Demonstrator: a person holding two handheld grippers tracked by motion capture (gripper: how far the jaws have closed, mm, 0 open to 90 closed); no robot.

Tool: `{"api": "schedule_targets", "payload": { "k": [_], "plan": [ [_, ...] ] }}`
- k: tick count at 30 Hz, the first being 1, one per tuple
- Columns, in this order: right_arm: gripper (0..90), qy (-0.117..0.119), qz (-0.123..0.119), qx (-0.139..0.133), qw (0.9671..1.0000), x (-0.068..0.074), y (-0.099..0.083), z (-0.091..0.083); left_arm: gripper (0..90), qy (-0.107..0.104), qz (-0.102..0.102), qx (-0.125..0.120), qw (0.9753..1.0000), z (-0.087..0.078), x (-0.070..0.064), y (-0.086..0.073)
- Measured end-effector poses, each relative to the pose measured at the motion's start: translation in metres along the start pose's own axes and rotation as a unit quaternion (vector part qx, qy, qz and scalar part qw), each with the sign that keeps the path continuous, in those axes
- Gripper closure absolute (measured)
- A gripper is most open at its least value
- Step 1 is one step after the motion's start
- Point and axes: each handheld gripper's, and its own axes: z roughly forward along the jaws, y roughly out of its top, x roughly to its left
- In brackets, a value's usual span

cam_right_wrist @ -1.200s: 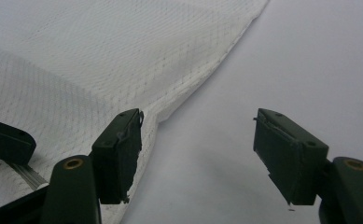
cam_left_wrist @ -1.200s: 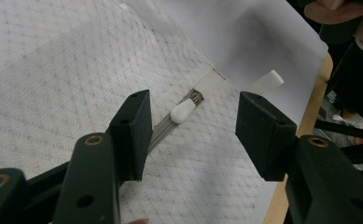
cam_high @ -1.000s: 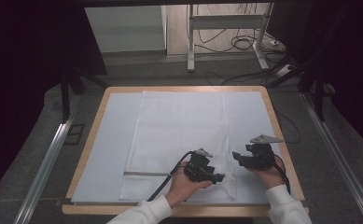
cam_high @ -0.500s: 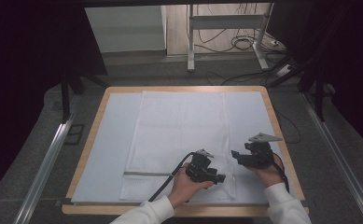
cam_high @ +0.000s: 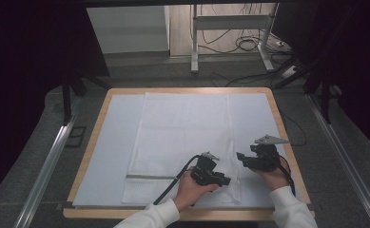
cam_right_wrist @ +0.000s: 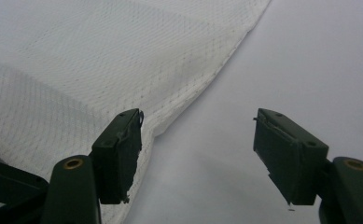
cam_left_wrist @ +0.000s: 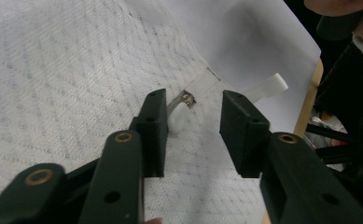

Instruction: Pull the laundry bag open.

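A white bag (cam_high: 182, 142) lies flat on my table (cam_high: 92, 152), its zip end toward me. My left gripper (cam_left_wrist: 193, 126) is spread above the zip pull (cam_left_wrist: 178, 119) at the bag's near right corner. My right gripper (cam_right_wrist: 198, 154) gapes over its right edge.

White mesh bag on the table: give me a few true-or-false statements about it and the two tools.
1. The mesh bag lies flat on the table's white sheet. True.
2. The left tool is shut on the zipper pull. False: its jaws stand open around the pull.
3. The right tool is open, over the bag's edge. True.
4. The bag hangs off the table's far edge. False: it lies wholly on the sheet.
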Motion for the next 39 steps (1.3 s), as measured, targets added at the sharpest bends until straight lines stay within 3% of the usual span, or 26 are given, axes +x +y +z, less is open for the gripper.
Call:
{"api": "schedule_targets", "payload": {
  "k": [18, 24, 28, 39],
  "plan": [
    [31.4, -0.010, 0.005, 0.002, 0.9999, -0.001, -0.001, 0.000, 75.7, 0.008, 0.003, 0.001, 1.0000, 0.004, 0.001, 0.001],
    [31.4, -0.013, 0.006, 0.002, 0.9999, -0.001, -0.001, 0.000, 73.9, 0.020, 0.018, 0.002, 0.9996, 0.006, -0.004, 0.002],
    [31.4, -0.014, 0.007, 0.002, 0.9999, -0.001, -0.001, -0.001, 77.7, 0.045, 0.044, 0.008, 0.9980, 0.008, -0.010, 0.003],
    [31.4, -0.017, 0.009, -0.001, 0.9998, -0.003, -0.001, -0.002, 84.1, 0.034, 0.038, 0.008, 0.9986, 0.008, -0.006, 0.004]
  ]
}}
